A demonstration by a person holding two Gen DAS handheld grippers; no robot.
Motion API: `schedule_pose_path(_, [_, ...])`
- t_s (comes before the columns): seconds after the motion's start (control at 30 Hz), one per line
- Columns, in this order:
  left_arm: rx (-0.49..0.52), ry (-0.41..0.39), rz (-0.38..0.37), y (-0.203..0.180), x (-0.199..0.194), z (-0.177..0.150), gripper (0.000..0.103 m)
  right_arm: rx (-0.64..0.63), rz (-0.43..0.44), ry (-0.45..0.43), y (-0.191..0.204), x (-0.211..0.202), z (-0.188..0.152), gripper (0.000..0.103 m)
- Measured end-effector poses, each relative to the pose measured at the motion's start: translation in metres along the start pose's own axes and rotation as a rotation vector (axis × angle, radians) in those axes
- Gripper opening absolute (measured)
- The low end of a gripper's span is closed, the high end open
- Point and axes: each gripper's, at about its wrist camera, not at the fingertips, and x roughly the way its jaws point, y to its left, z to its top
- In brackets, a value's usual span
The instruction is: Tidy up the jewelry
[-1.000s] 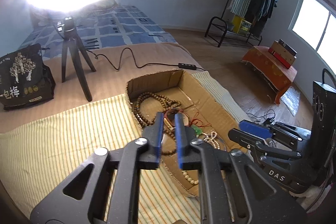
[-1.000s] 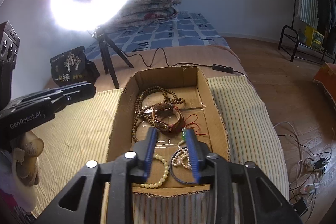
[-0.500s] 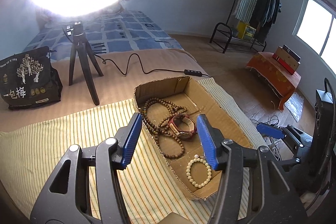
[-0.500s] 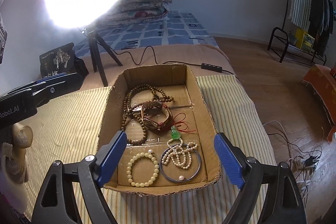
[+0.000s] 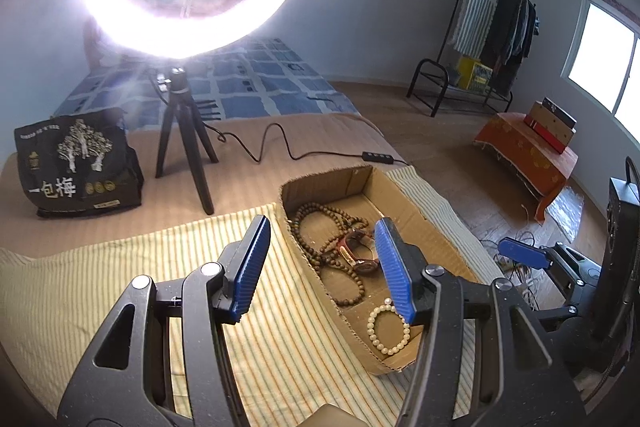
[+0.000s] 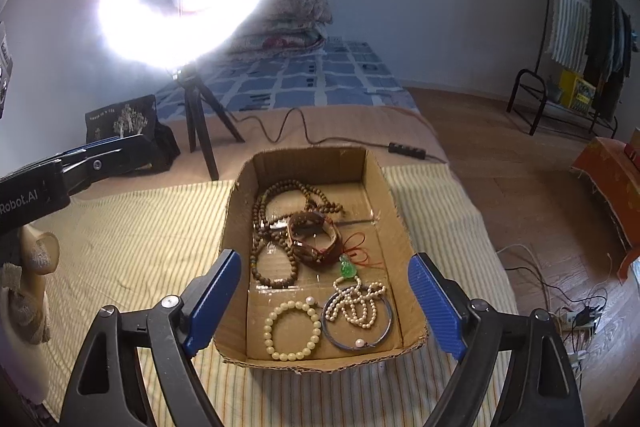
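The cardboard box point(image 6: 394, 203) sits on the striped cloth point(image 6: 132, 239) on the bed, holding the jewelry: a long string of brown beads point(image 6: 266, 211), a watch point(image 6: 316, 237), a green pendant point(image 6: 348, 269), a pearl necklace point(image 6: 358, 301) lying across a thin bangle point(image 6: 384, 327), and a cream bead bracelet point(image 6: 292, 329) (nearest the front wall). The left gripper point(image 5: 324, 267) and the right gripper point(image 6: 326, 305) both hang above it, jaws spread apart and holding nothing.

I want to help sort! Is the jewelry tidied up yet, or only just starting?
Only just starting. Everything sits jumbled in the brown cardboard box: the long wooden bead strand, the cream bead bracelet, the green pendant. The left gripper and right gripper hover open, holding nothing. All the sorting remains.
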Motion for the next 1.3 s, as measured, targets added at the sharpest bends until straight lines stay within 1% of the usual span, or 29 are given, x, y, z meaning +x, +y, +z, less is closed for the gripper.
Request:
schedule_pose_path(0.1, [0.005,-0.026,0.012,0.004,-0.013,0.003,0.056,0.006,0.006,-0.021,0.004,-0.01,0.005,0.088])
schedule_pose_path(0.23, [0.004,-0.052,0.024,0.011,-0.031,0.005,0.056,-0.012,-0.007,-0.056,0.013,-0.026,0.008,0.09])
schedule_pose_path(0.37, [0.011,-0.073,0.033,0.017,-0.051,0.007,0.056,-0.017,-0.01,-0.068,0.022,-0.039,0.009,0.092])
schedule_pose_path(0.5, [0.019,-0.091,0.046,0.023,-0.073,0.005,0.056,-0.019,-0.031,-0.076,0.03,-0.054,0.008,0.095])
schedule_pose_path(0.57, [0.022,-0.105,0.058,0.026,-0.086,0.003,0.056,-0.029,-0.04,-0.09,0.035,-0.063,0.007,0.099])
schedule_pose_path(0.63, [0.023,-0.109,0.059,0.029,-0.096,-0.001,0.056,-0.039,-0.054,-0.107,0.039,-0.073,0.006,0.099])
schedule_pose_path(0.7, [0.021,-0.109,0.055,0.031,-0.106,-0.004,0.059,-0.049,-0.068,-0.122,0.043,-0.08,0.006,0.099])
schedule_pose_path(0.73, [0.023,-0.112,0.056,0.031,-0.11,-0.006,0.066,-0.053,-0.073,-0.133,0.045,-0.085,0.005,0.1])
schedule_pose_path(0.77, [0.026,-0.12,0.059,0.031,-0.116,-0.008,0.069,-0.054,-0.076,-0.143,0.047,-0.089,0.005,0.101])
schedule_pose_path(0.9, [0.059,-0.135,0.073,0.028,-0.133,-0.015,0.072,-0.05,-0.088,-0.179,0.05,-0.104,0.004,0.103])
schedule_pose_path(1.03, [0.055,-0.148,0.075,0.031,-0.147,-0.022,0.083,-0.048,-0.113,-0.216,0.053,-0.116,0.003,0.103])
schedule_pose_path(1.13, [0.065,-0.146,0.079,0.03,-0.153,-0.028,0.084,-0.04,-0.115,-0.234,0.053,-0.122,0.002,0.103])
schedule_pose_path(1.3, [0.138,-0.141,0.1,0.022,-0.16,-0.038,0.085,-0.039,-0.13,-0.259,0.052,-0.131,-0.001,0.103])
